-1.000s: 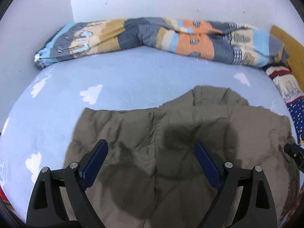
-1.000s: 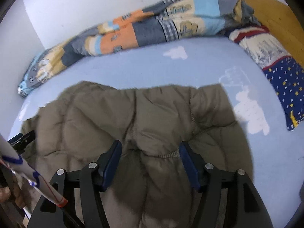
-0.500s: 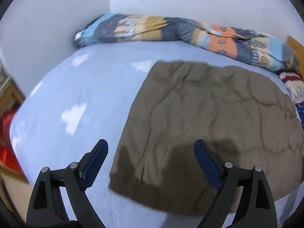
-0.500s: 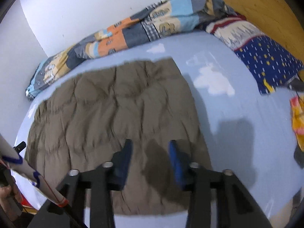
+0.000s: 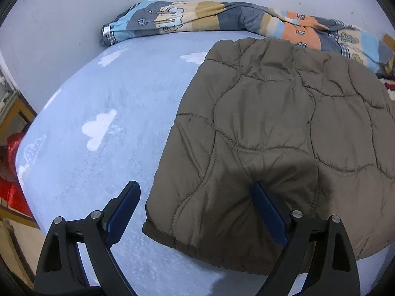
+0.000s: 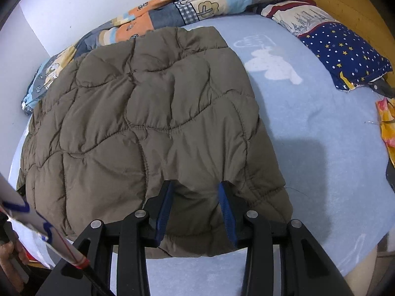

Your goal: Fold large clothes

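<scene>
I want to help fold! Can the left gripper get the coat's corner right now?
Probably yes. The left gripper is open, and the coat's near corner lies between its fingers on the bed, with nothing covering it.

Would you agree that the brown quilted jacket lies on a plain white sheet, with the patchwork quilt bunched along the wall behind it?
Not quite: the sheet is light blue with white clouds, not plain white. Both wrist views show this. The rest holds: the brown quilted jacket lies on it, and the patchwork quilt is bunched along the wall behind.
</scene>
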